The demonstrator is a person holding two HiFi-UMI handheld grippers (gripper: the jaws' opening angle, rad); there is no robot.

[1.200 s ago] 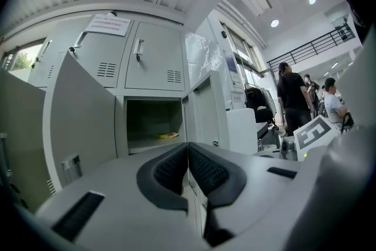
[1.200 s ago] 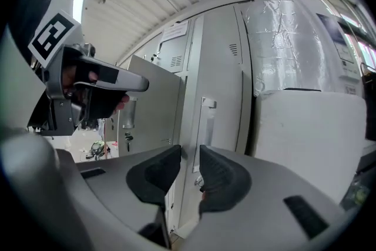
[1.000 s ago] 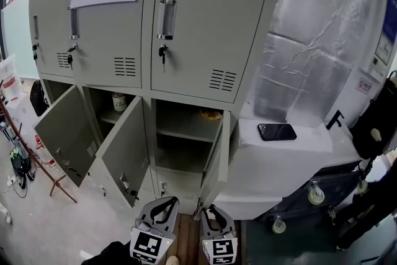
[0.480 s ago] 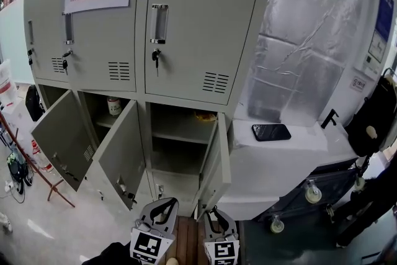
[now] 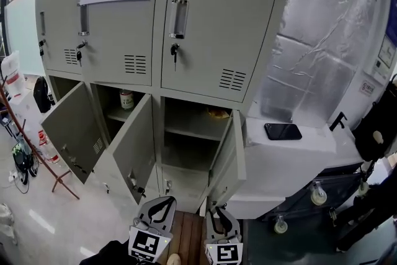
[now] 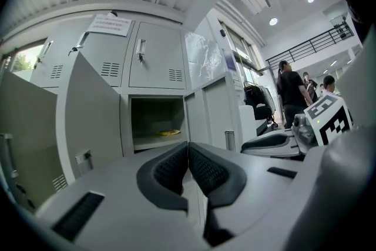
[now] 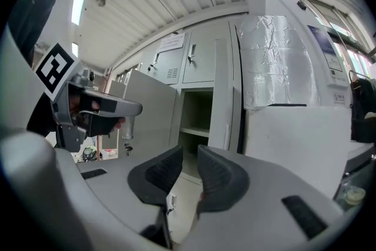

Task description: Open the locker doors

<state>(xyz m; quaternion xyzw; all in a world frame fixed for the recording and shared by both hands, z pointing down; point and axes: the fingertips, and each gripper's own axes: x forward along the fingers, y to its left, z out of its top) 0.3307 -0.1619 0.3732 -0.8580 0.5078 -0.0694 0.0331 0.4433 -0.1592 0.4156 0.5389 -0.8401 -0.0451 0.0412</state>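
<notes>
Directly ahead of both grippers stands the grey locker [image 5: 156,65], with its three upper doors closed and its three lower doors swung open. The upper right door [image 5: 217,28] carries a vertical metal handle [image 5: 177,18], with a key [image 5: 174,53] in the lock just beneath it. The two upper doors to its left appear to be fitted likewise. These sheet-metal doors will probably be stiff, light and free on their hinges. The handle is the likely grip point, and the key may need turning first. The lower middle compartment holds a small jar [image 5: 126,99]. The lower right compartment holds a yellowish item [image 5: 217,113] on its shelf. The left gripper [image 5: 165,202], low and near, has its jaws pressed together on nothing. The right gripper [image 5: 216,213], beside it, has jaws slightly apart; they have just been closing, with nothing between them.
</notes>
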